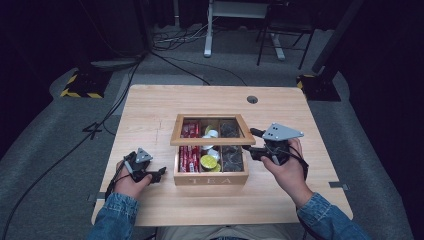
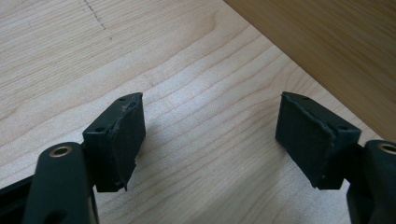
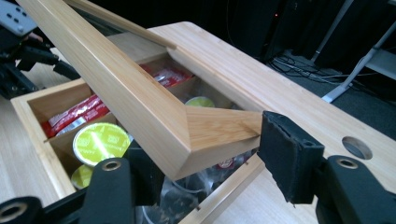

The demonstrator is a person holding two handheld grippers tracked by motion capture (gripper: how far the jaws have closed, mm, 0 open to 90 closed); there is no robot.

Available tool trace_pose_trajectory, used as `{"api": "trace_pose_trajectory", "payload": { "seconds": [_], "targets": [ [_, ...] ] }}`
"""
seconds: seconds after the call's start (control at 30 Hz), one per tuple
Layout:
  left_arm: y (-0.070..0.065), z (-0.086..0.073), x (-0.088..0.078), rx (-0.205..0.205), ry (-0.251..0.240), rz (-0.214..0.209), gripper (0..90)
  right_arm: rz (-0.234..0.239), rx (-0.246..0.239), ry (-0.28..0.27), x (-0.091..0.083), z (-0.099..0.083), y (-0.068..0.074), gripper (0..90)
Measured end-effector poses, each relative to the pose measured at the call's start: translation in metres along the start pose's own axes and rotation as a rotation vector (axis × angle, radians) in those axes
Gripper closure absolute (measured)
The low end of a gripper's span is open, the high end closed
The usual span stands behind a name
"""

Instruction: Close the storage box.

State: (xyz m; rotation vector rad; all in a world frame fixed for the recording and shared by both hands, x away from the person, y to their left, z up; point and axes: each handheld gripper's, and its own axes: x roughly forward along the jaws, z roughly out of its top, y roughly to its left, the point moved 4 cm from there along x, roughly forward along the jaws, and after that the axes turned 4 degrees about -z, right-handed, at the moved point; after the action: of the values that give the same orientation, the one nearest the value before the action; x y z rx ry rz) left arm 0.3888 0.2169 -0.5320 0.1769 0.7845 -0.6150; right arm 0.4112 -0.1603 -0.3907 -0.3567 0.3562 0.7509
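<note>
Wooden lid point(image 3: 140, 100) half-raised over tea box point(image 1: 211, 179) at table centre, corner between part-spread right gripper point(image 3: 205, 154) jaws, one pad touching; lower slowly, avoid slamming; left gripper point(image 2: 210, 135) spread, idle.

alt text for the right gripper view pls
The right hand-held gripper straddles the corner of a wooden tea box's half-raised lid. Below, the open box holds red sachets and yellow-green capsules.
</note>
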Motion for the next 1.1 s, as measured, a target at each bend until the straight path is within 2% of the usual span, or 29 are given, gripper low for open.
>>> {"api": "trace_pose_trajectory", "payload": {
  "seconds": [0.43,0.6,1.1],
  "targets": [
    [0.0,0.0,0.0,0.0,0.0,0.0,24.6,0.003,-0.005,0.026,0.002,-0.025,0.012,39.2],
    [0.0,0.0,0.0,-0.002,-0.001,0.001,24.6,-0.005,-0.021,0.045,0.003,-0.035,0.017,38.5],
    [0.0,0.0,0.0,-0.003,-0.002,0.003,24.6,0.017,-0.021,0.07,0.0,-0.052,0.027,39.1]
  ]
}}
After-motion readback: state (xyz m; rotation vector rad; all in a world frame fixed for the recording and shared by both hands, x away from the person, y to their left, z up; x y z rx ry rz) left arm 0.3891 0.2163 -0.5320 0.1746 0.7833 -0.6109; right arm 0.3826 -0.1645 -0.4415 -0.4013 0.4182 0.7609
